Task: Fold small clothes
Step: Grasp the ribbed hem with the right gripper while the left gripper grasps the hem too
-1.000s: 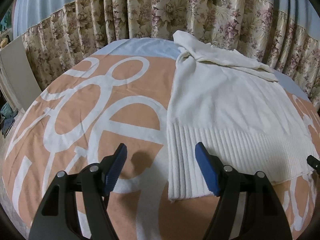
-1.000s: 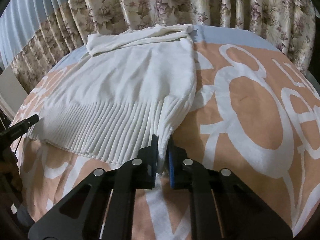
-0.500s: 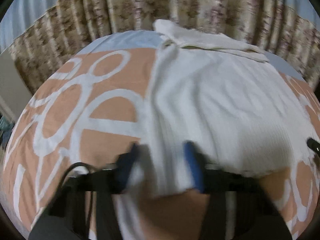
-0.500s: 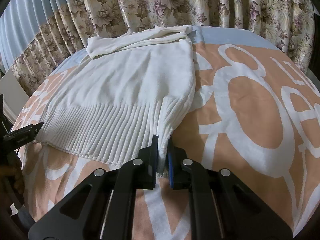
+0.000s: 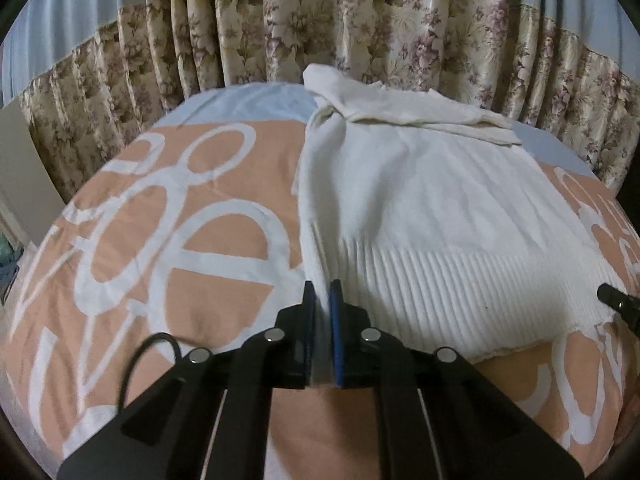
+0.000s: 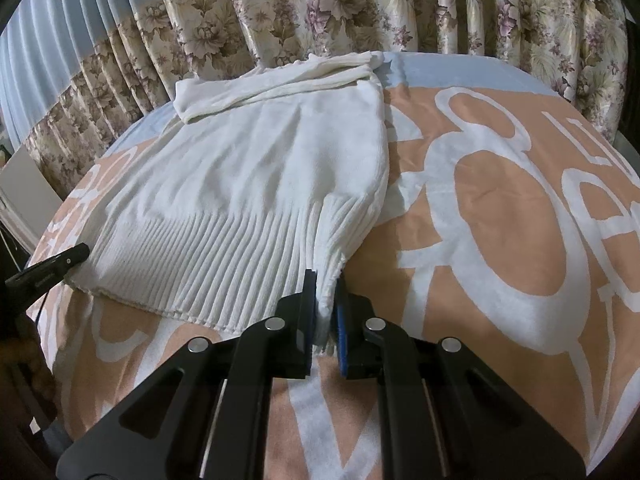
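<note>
Left hand-held gripper [image 5: 323, 300]: blue pads pressed together, pinching the near-left corner of the white sweater [image 5: 432, 216] at its ribbed hem [image 5: 460, 292]. Cloth sits between the pads, corner lifted a little off the bedspread [image 5: 200, 264].

Right hand-held gripper [image 6: 325, 294]: also clamped, pinching the opposite, near-right hem corner of the same sweater; the ribbed fabric bunches into a raised fold just ahead of the pads. From the right wrist view the left gripper's tip shows at the far left edge beside the hem; from the left wrist view the right gripper's tip shows at the far right edge, touching or just beside the hem, cannot tell which.

Sweater lies on the bed, spread flat apart from the two pinched corners. Long axis runs from hem, nearest the grippers, away toward the curtains [image 5: 360, 32]. Hem stretches across between the two grippers. At the far end a sleeve [image 5: 420, 112] is folded crosswise over the top of the body, roughly parallel to the hem.

Bedspread is orange with large white looping shapes, a pale blue band at the far side under the sweater's top end. Floral curtains hang behind the bed, with a blue pleated upper part. No containers in view.
</note>
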The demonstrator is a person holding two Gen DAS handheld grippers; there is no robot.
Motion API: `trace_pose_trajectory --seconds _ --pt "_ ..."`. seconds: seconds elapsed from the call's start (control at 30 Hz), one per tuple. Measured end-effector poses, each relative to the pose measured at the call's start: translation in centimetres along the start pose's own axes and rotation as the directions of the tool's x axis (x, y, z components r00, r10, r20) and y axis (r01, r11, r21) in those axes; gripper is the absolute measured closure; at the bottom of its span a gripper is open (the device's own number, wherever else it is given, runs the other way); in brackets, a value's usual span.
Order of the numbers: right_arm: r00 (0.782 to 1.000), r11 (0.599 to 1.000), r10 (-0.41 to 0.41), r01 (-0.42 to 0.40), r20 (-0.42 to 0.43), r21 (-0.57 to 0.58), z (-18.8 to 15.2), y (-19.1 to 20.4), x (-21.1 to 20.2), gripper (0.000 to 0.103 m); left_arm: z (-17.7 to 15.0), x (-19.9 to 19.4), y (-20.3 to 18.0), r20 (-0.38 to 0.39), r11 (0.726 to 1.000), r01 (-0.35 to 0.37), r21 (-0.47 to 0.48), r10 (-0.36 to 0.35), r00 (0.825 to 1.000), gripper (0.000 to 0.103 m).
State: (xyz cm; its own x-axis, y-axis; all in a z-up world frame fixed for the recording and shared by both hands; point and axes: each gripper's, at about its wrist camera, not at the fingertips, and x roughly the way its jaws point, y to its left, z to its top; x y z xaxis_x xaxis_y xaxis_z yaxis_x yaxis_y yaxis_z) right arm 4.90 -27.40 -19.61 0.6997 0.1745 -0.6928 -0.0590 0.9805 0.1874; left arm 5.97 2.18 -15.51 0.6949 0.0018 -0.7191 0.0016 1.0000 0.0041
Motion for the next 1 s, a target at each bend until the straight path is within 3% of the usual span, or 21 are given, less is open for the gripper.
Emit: trace_pose_trajectory --seconds 0.63,1.0 --pt "0.994 0.998 0.056 -0.056 0.092 -0.005 -0.3 0.2 -9.1 0.094 0.0 -8.5 -1.2 0.088 0.999 0.041 -0.009 -0.04 0.995 0.096" --pt "0.99 0.996 0.09 -0.089 0.107 -0.014 0.9 -0.2 -10.3 0.094 0.4 -10.7 -4.7 0.157 0.998 0.038 -0.044 -0.031 0.987 0.096"
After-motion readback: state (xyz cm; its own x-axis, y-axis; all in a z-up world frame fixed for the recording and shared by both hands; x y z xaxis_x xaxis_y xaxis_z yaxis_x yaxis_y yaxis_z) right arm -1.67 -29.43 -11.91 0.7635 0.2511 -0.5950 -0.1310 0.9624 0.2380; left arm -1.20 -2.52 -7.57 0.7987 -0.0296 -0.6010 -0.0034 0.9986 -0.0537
